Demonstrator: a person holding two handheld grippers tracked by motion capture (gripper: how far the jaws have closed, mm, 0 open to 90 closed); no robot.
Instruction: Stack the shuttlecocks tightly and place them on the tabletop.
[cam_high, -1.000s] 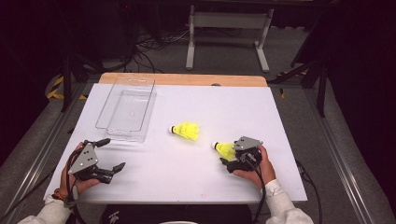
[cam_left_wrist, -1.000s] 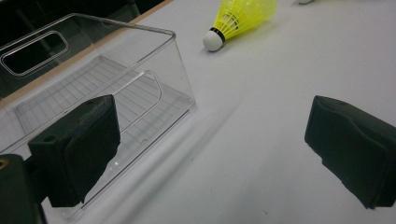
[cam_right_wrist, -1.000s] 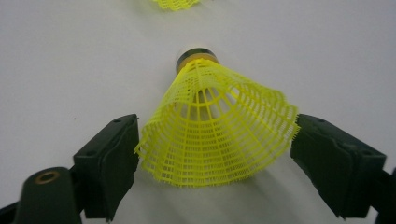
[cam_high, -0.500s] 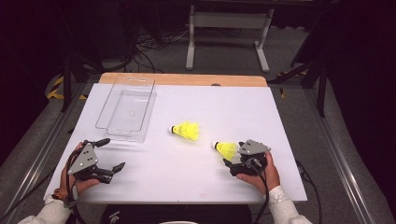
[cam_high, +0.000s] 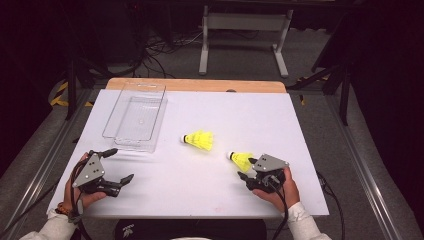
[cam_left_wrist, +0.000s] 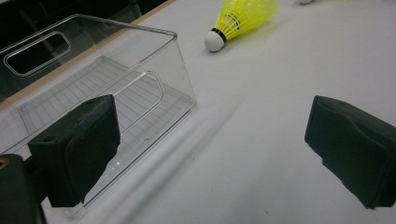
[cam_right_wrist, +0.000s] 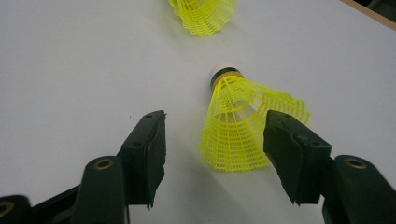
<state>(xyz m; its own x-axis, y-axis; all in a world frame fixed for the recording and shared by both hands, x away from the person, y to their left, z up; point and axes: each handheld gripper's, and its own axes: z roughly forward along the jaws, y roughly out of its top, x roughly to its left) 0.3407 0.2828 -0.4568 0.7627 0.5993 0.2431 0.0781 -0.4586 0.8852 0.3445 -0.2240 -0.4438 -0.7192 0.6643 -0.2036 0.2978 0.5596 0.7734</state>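
Two yellow shuttlecocks lie on the white table (cam_high: 240, 115). One shuttlecock (cam_high: 240, 159) (cam_right_wrist: 247, 126) lies with its cork pointing away, its skirt between the jaws of my right gripper (cam_high: 246, 168) (cam_right_wrist: 215, 144). Those jaws have just been closing; the right pad (cam_right_wrist: 292, 149) is at the skirt's edge, while the left pad (cam_right_wrist: 149, 149) stands off it with a gap. The other shuttlecock (cam_high: 199, 140) (cam_left_wrist: 243, 16) (cam_right_wrist: 203, 14) lies mid-table. My left gripper (cam_high: 121, 165) (cam_left_wrist: 210, 144) rests open at the front left, nothing between its jaws.
A clear plastic bin (cam_high: 136, 117) (cam_left_wrist: 93, 88) with nothing in it stands at the back left, its near corner just ahead of the left gripper. A wooden strip (cam_high: 200, 85) edges the table's far side. Cables and a metal stand lie on the floor beyond.
The right gripper has shifted slightly toward the table's front edge, and its jaws have narrowed around the near shuttlecock's skirt. The left gripper and both shuttlecocks have stayed put.
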